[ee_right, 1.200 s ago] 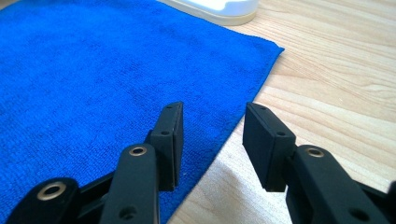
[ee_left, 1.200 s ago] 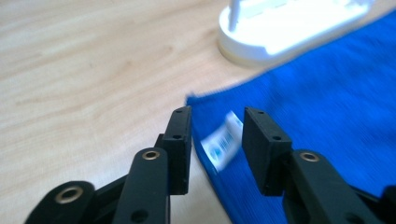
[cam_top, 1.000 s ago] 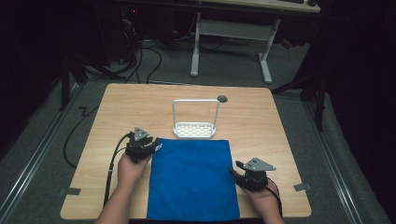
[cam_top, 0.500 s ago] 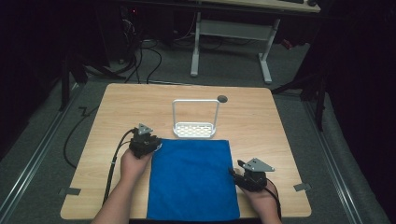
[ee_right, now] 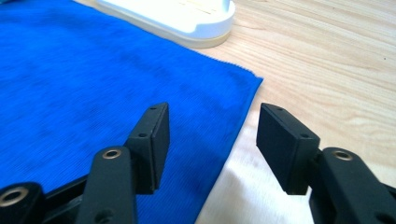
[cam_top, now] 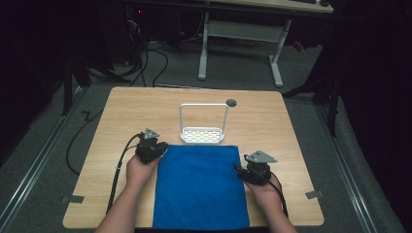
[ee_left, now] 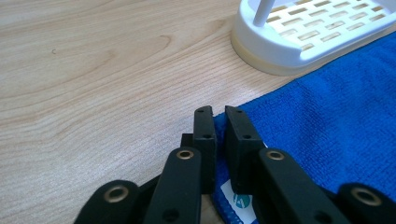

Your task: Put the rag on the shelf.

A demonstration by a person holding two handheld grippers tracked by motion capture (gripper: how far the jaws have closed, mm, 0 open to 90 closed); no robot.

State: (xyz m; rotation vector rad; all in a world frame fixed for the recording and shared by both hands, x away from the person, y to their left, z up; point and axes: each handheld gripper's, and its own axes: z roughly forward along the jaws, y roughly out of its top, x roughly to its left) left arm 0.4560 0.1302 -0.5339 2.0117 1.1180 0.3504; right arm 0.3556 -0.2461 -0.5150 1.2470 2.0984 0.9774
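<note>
Nearly pressed together, the left gripper (ee_left: 218,140) had just been closing on the far left corner of a blue microfibre cloth (cam_top: 200,187), the cloth's edge caught between its black pads at the bottom of the left gripper view; whether they yet pressed on it was hard to tell. Lower right in the high view, the right gripper (ee_right: 212,140) had just been opening, its jaws spread and empty astride the cloth's right edge, near the far right corner. Soft, light and limp, the cloth would likely sag and fold when lifted, so the corners looked the sensible place to take it. It lay flat and smooth at the centre bottom of the wooden table (cam_top: 121,111), a small white label showing by the left pads. Just beyond its far edge stood a white slotted rack (cam_top: 203,133) with a tall hoop handle.
</note>
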